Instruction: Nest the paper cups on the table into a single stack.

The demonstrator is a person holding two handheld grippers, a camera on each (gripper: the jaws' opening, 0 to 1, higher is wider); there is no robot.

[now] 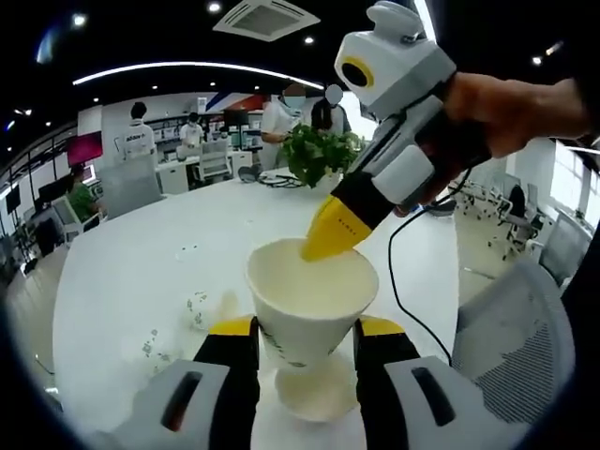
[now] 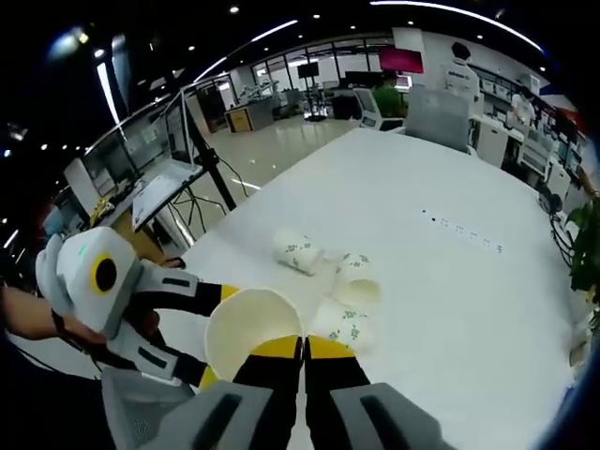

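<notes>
I'm pinching a cup [image 1: 309,305] in my left hand-held gripper [image 1: 307,349]; my right hand-held gripper [image 2: 303,349], jaws pressed together, is dipping into its rim above the surface [image 1: 141,272].

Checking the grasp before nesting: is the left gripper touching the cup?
Touching: in the left gripper view, the left gripper clamps the paper cup between both jaws.
</notes>
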